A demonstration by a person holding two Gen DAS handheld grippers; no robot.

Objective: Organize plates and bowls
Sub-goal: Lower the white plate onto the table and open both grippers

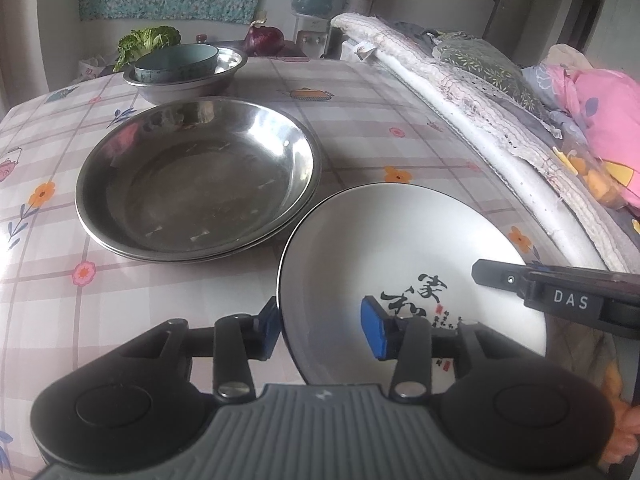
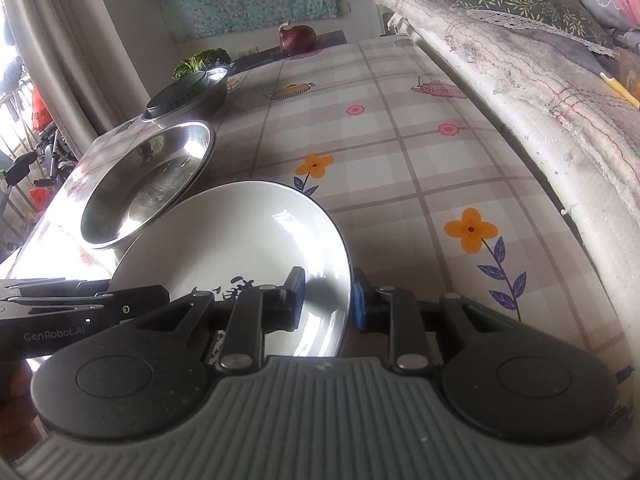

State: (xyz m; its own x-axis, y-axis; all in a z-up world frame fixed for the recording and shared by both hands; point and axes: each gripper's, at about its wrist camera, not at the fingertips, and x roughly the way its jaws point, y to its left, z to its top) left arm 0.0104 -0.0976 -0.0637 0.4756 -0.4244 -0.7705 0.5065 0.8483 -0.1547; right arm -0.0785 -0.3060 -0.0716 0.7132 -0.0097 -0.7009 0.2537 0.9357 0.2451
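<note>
A white plate (image 1: 400, 240) with black calligraphy sits at the near right of the table, its far-left rim close to two stacked steel plates (image 1: 192, 184). My left gripper (image 1: 320, 328) straddles the white plate's near-left rim with a wide gap, and the inner blue pad stands clear of the surface. In the right wrist view, my right gripper (image 2: 328, 304) is shut on the right rim of the white plate (image 2: 240, 240), one pad inside and one outside. The steel plates (image 2: 148, 184) lie beyond it. A teal bowl (image 1: 176, 62) rests in a steel basin (image 1: 192, 88) at the far side.
A red onion (image 1: 264, 38) and leafy greens (image 1: 148, 42) lie past the basin at the table's far edge. A padded bed edge with blankets (image 1: 480, 92) runs along the right side. The checked tablecloth (image 1: 360, 128) lies bare between the plates and the bed.
</note>
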